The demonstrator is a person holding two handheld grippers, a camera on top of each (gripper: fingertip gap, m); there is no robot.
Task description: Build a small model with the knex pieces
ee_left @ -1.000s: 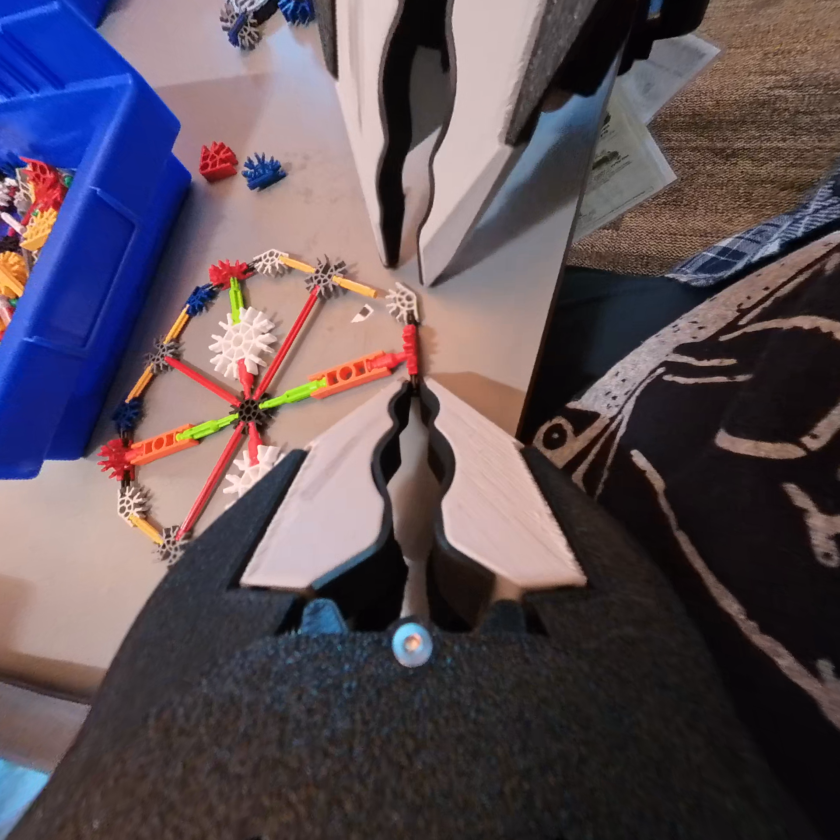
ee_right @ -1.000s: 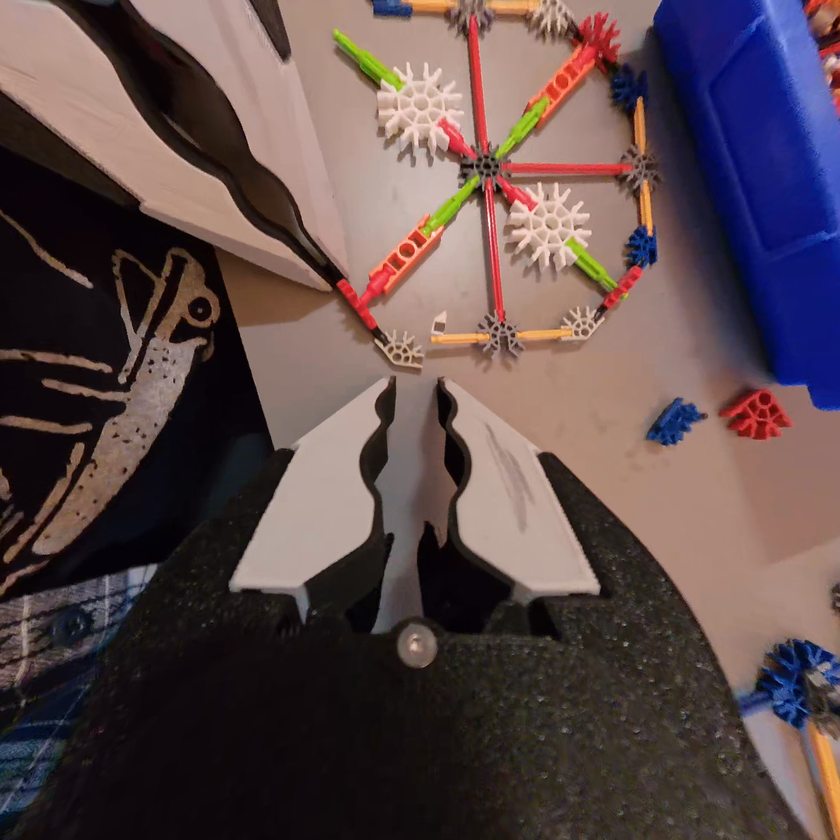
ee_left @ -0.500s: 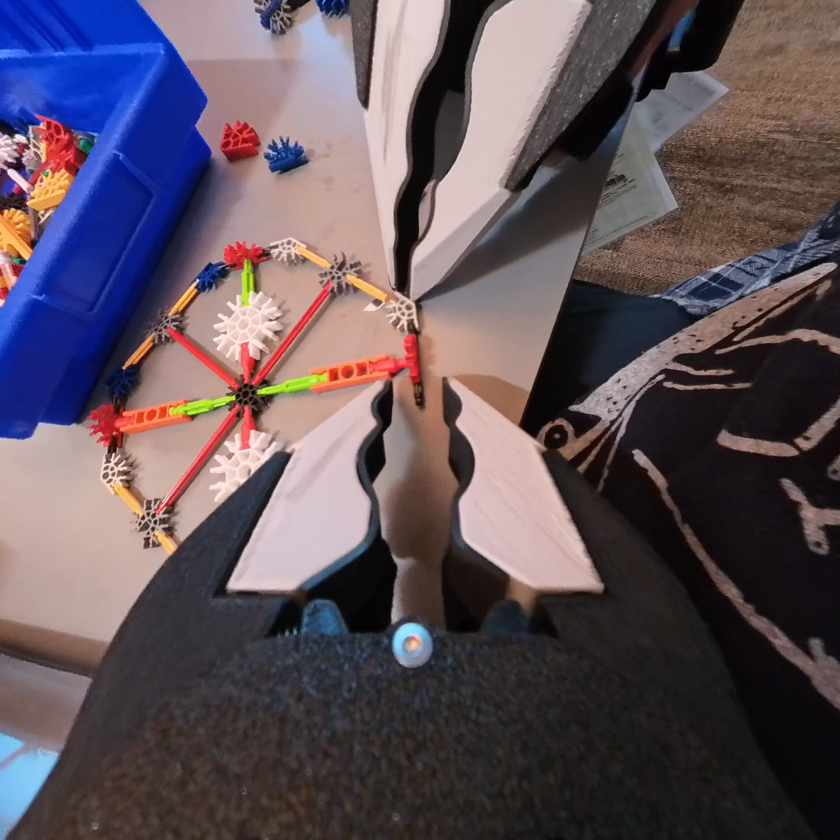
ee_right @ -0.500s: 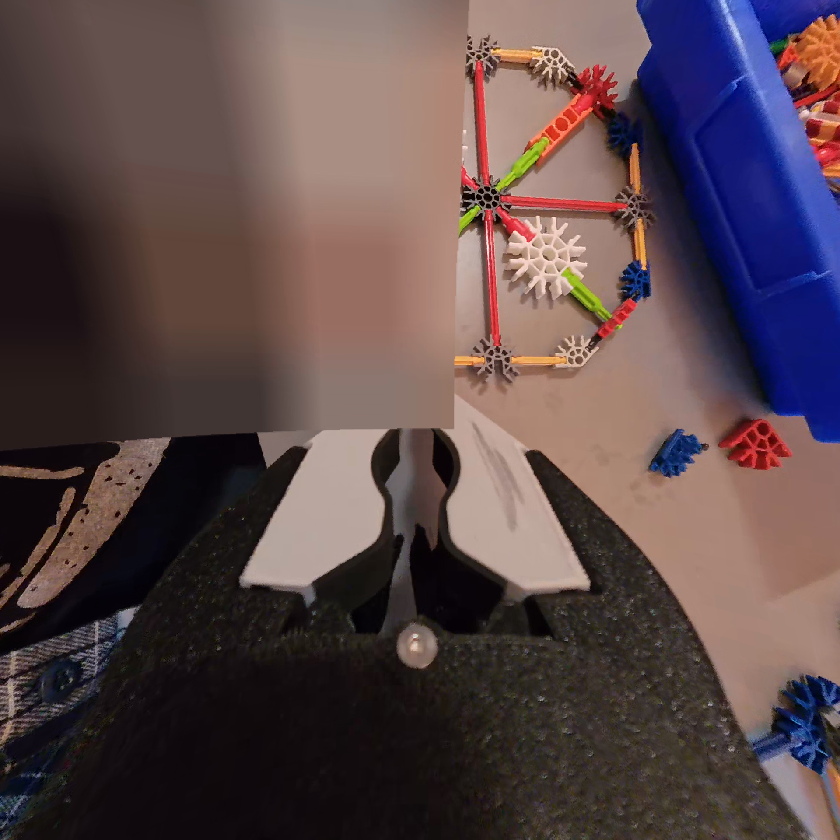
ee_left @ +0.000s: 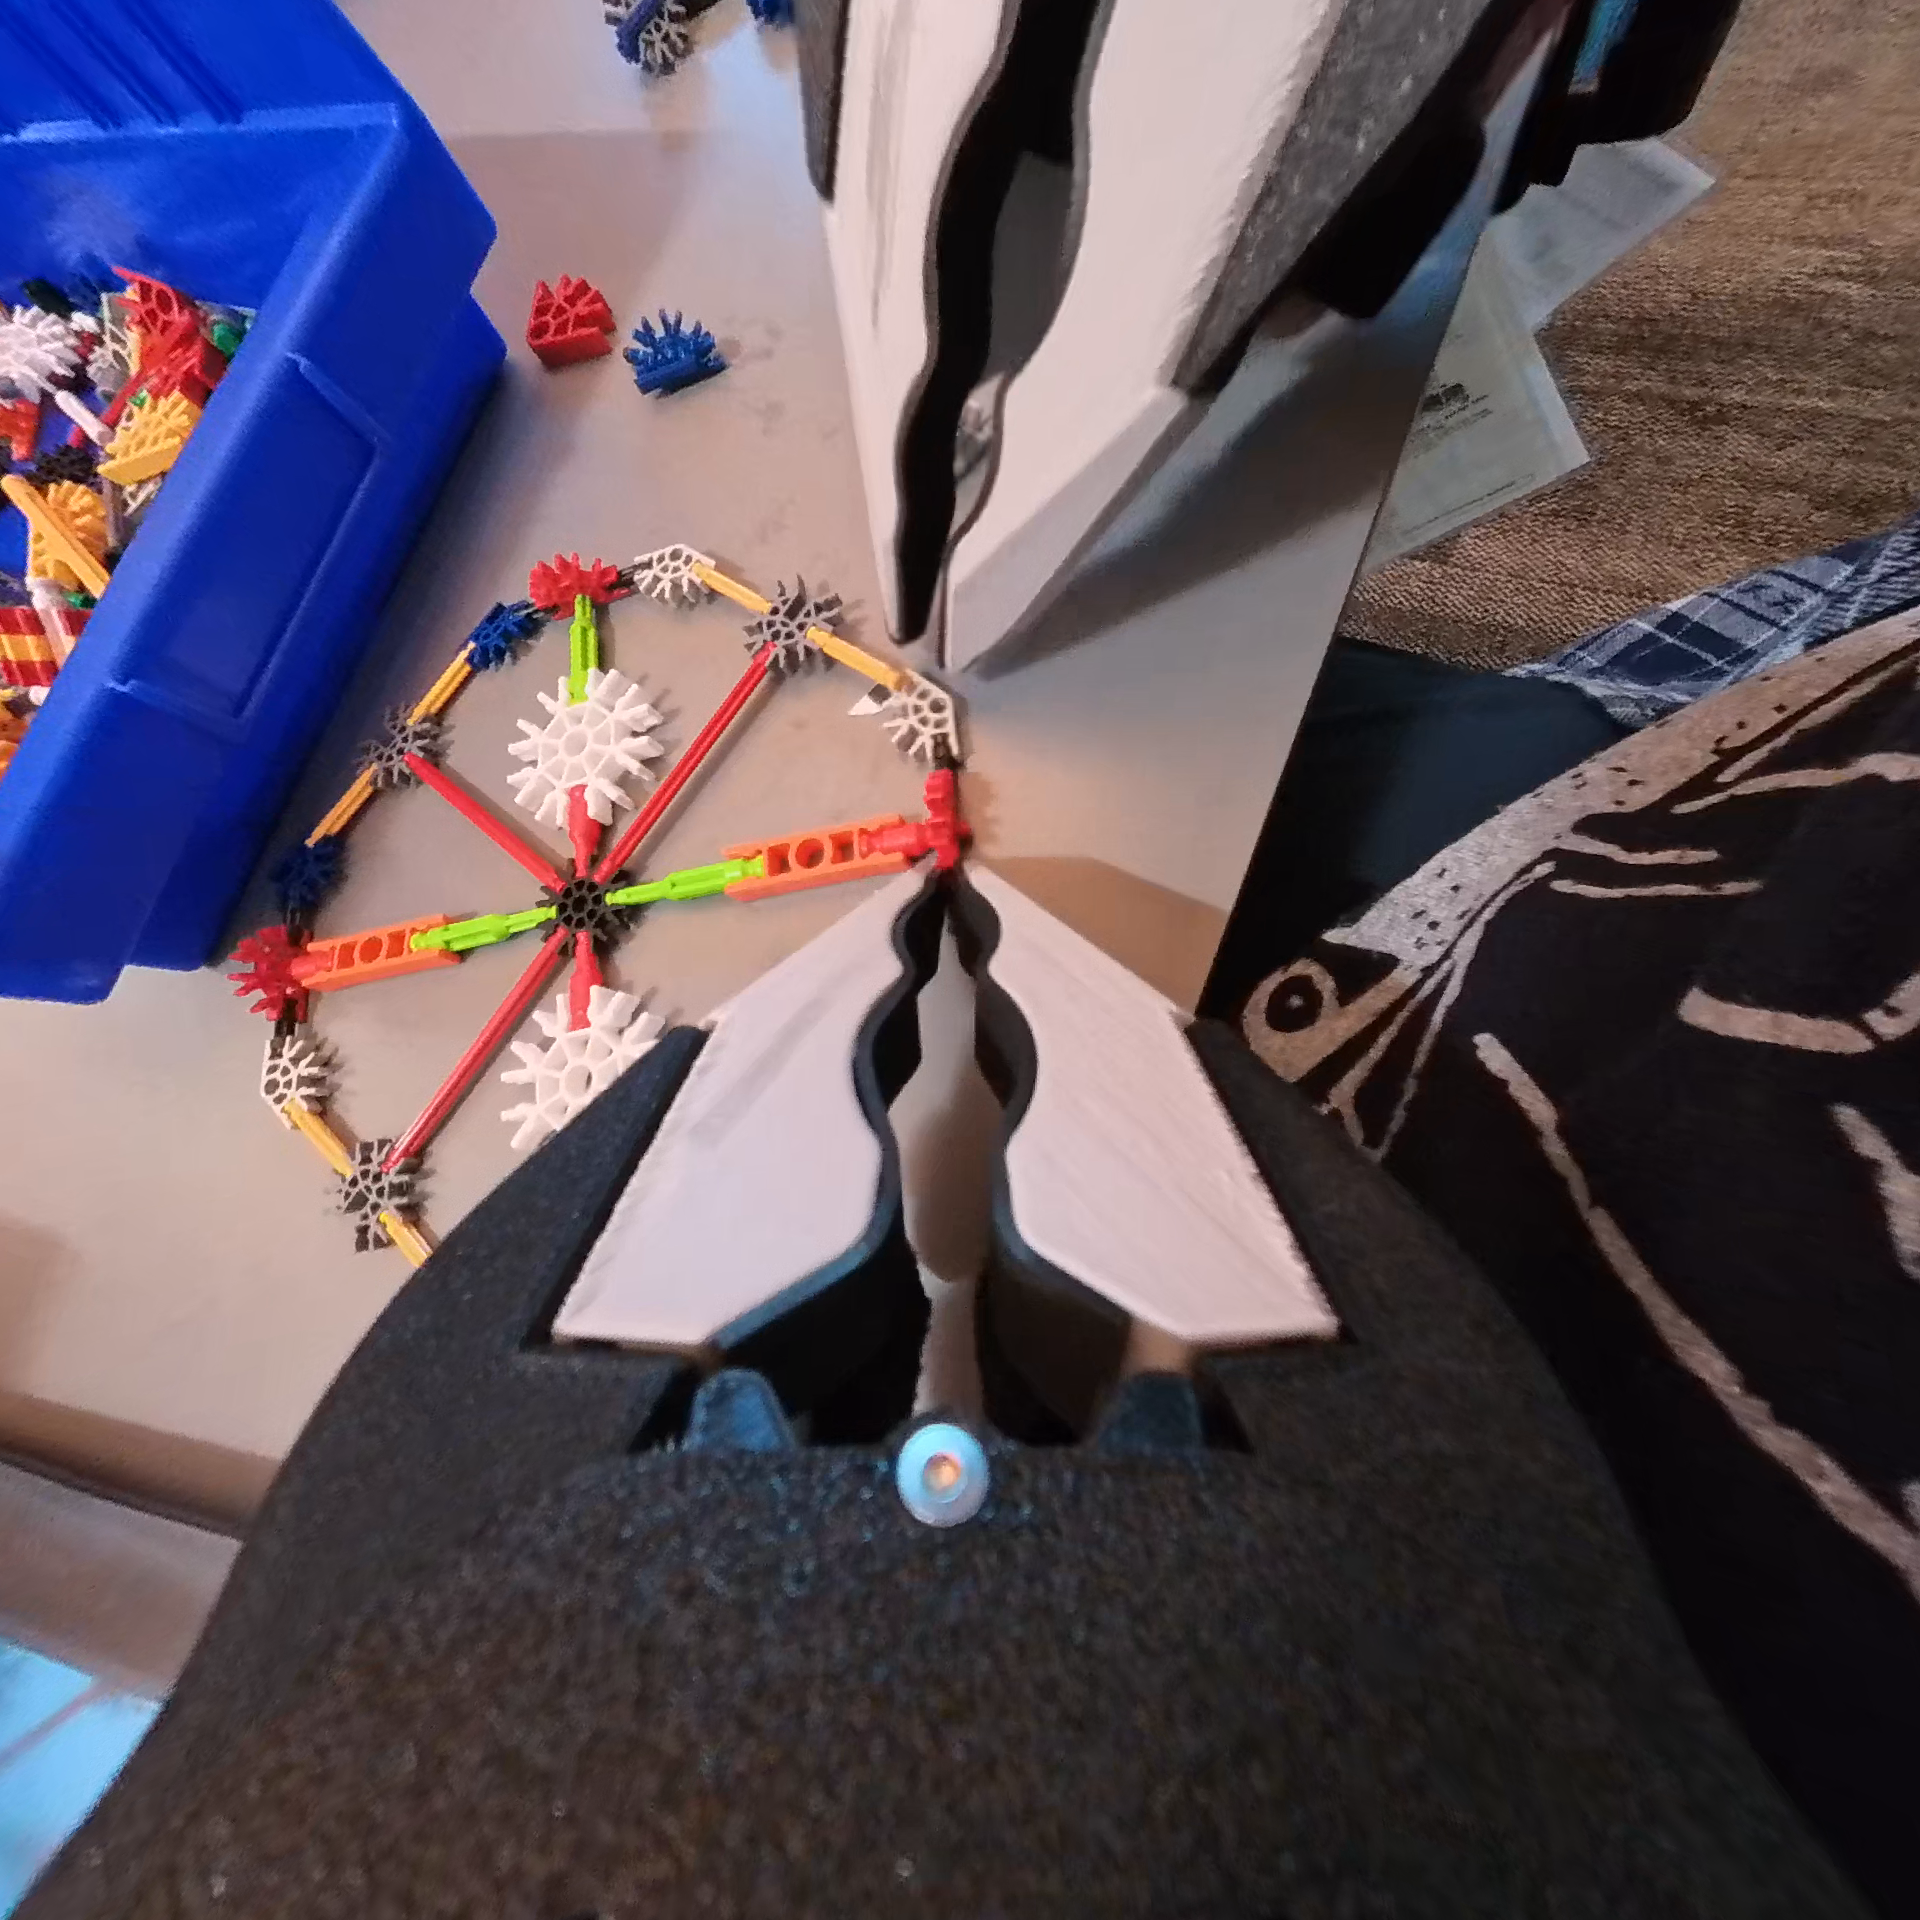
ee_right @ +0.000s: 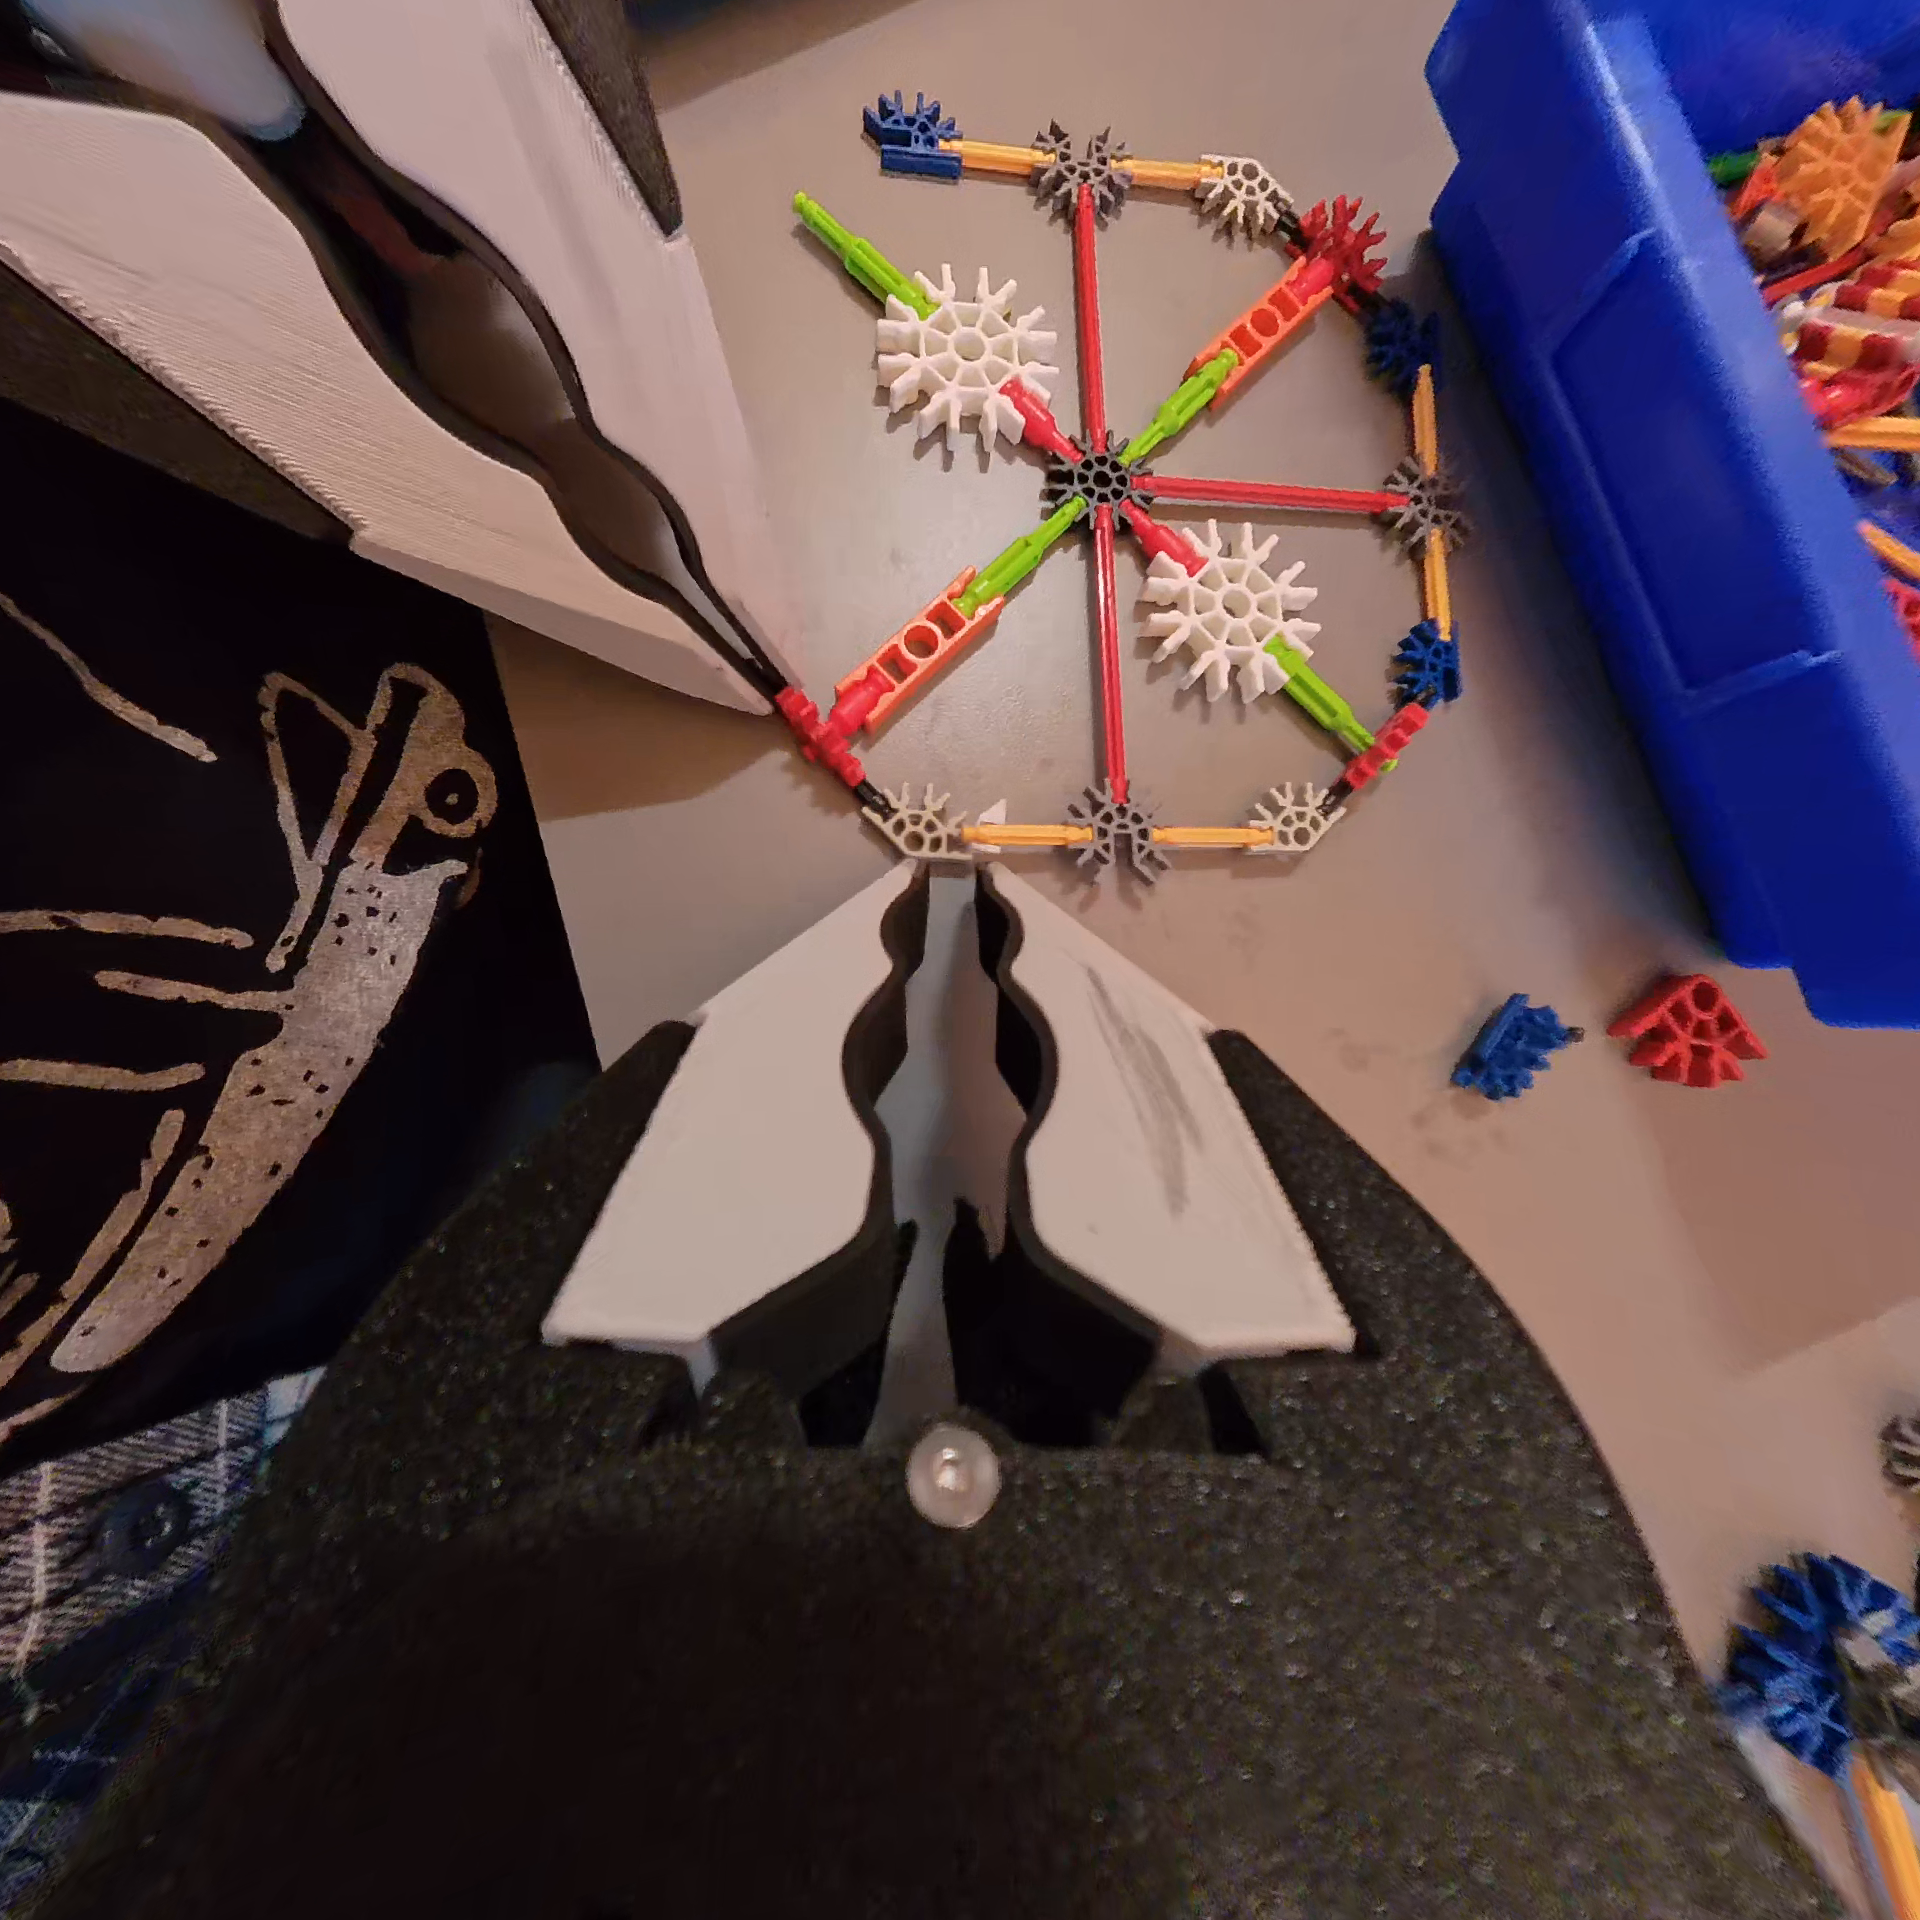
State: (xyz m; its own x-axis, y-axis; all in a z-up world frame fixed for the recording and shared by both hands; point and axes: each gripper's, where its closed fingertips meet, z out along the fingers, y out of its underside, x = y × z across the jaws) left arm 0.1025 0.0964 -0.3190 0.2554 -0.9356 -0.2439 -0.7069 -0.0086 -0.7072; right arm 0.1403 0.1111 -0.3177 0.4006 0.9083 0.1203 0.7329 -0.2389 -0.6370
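Since half a second ago the left gripper has closed its fingers, pinching the red rod on the spoked wheel's near rim, right gripper now just beside the white connector, fingers slightly apart, all flat on the counter.

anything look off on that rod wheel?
Yes. The wheel's rim is open: past the blue connector no rim pieces follow, and one green rod ends free. Loose blue and red pieces lie beside the bin.

Wheel lies on table, right of bin.
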